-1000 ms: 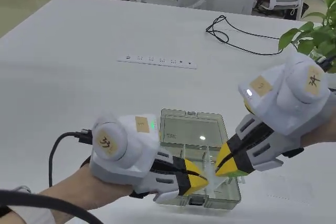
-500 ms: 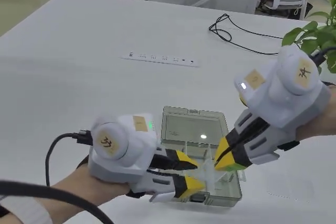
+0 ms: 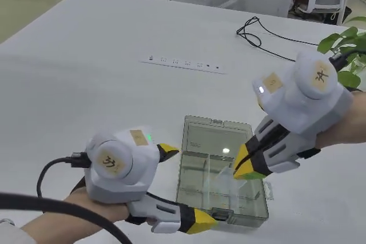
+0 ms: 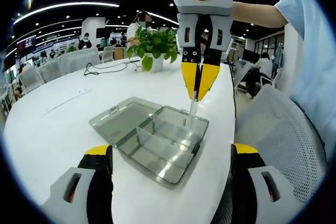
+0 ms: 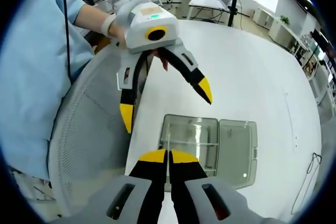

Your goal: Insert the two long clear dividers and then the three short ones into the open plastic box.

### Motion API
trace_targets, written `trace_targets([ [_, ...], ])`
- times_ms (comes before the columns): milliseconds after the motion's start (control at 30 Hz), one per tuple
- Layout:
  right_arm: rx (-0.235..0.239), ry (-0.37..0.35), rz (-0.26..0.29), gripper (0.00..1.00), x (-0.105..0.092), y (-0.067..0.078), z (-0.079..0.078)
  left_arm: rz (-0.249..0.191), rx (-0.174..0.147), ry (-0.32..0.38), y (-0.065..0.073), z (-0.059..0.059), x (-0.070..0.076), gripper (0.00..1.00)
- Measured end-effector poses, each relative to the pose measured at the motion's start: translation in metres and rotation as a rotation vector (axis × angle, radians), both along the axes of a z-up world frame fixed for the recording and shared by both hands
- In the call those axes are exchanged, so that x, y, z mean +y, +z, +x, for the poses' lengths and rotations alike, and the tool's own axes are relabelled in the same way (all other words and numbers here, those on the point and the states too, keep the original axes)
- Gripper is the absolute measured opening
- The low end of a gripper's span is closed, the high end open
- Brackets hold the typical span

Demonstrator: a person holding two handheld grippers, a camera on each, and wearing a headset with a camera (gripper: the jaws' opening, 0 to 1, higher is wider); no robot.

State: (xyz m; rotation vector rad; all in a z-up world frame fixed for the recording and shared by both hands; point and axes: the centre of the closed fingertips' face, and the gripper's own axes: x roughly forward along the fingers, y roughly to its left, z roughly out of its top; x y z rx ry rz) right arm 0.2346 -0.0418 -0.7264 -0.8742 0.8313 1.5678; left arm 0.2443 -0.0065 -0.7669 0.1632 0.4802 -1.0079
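Note:
The clear plastic box (image 3: 197, 190) lies open near the table's front edge, its lid (image 3: 214, 138) folded flat to the far side. One clear divider (image 4: 140, 136) stands inside the box (image 4: 157, 153). My right gripper (image 3: 245, 170) hangs over the box's right part, shut on another clear divider (image 3: 224, 182) that points down into it; this held divider (image 4: 192, 109) hangs below the right gripper (image 4: 199, 86). My left gripper (image 3: 184, 186) is beside the box's left edge, open wide and holding nothing. From the right gripper view, the left gripper (image 5: 165, 103) is open beyond the box (image 5: 191, 153).
A white power strip (image 3: 183, 64) lies mid-table and a black cable (image 3: 260, 30) loops at the far right. A green plant (image 3: 343, 41) stands right of my right gripper. Mesh chairs (image 4: 283, 140) sit past the table's near edge.
My left gripper has opened wide and drawn back to the left, off the divider. My right gripper keeps the divider over the box, a little further in.

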Motion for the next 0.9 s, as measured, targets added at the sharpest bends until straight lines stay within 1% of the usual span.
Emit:
trace_targets([
  [33,0.0,-0.008,0.0,0.02,0.003,-0.001,0.004,0.012,0.01,0.011,-0.003,-0.001,0.004,0.99],
  [67,-0.001,-0.008,0.0,0.02,0.004,-0.002,0.006,0.002,0.011,0.009,-0.002,-0.002,0.003,1.0],
  [100,-0.003,-0.008,0.001,0.02,0.007,-0.002,0.009,0.001,0.018,0.022,-0.004,-0.002,0.006,1.0],
  [300,-0.008,-0.016,0.007,0.02,0.018,-0.006,0.019,0.001,0.025,0.055,-0.006,-0.003,0.016,1.0],
  [367,-0.007,-0.021,0.006,0.02,0.021,-0.009,0.023,0.002,0.026,0.06,-0.006,-0.004,0.018,1.0],
  [467,-0.018,-0.023,0.012,0.02,0.024,-0.011,0.028,0.002,0.028,0.068,-0.007,-0.005,0.02,1.0],
  [800,-0.021,-0.022,0.012,0.02,0.031,-0.018,0.034,0.007,0.034,0.079,-0.01,-0.006,0.025,0.99],
  [900,-0.015,-0.024,0.008,0.02,0.032,-0.021,0.035,0.006,0.038,0.079,-0.011,-0.007,0.026,0.98],
])
